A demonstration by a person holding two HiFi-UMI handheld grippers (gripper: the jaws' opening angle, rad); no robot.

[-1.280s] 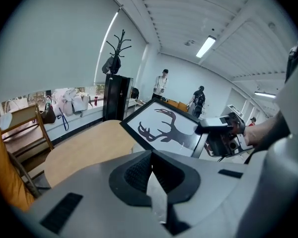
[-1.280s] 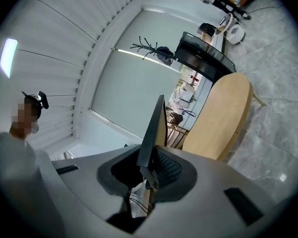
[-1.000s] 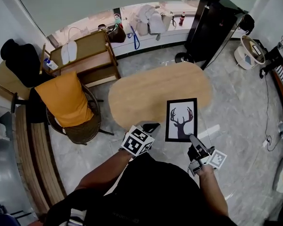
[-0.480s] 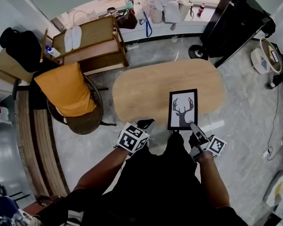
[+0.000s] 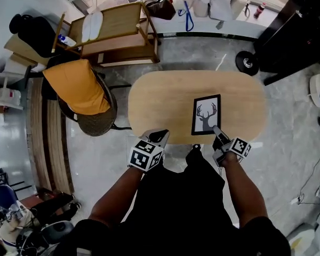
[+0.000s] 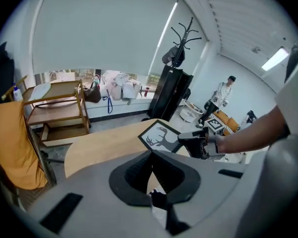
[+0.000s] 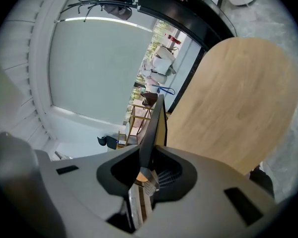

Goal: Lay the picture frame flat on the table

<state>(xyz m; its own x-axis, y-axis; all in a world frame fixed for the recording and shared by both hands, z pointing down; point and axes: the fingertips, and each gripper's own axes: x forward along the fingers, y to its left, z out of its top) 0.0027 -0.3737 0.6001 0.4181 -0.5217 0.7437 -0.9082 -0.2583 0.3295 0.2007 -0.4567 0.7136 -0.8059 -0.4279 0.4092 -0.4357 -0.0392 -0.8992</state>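
Black-edged picture frame [image 5: 207, 114] with a deer silhouette is face up over the right half of the light oval wooden table [image 5: 160, 97]. It sits at 11 o'clock from the right gripper [image 5: 216, 130], whose jaws are clamped narrowly on its near edge. The left gripper [image 5: 161, 136], off at 9 o'clock, has its jaws together and holds nothing. A second ago the frame overhung the near rim; now it is wholly over the tabletop.

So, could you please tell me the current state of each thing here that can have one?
picture frame: face up over the table, gripped at its near edge; contact with the table unclear.
right gripper: fingers shut on the picture frame.
left gripper: fingers together, holding nothing.
window blind: lowered most of the way.
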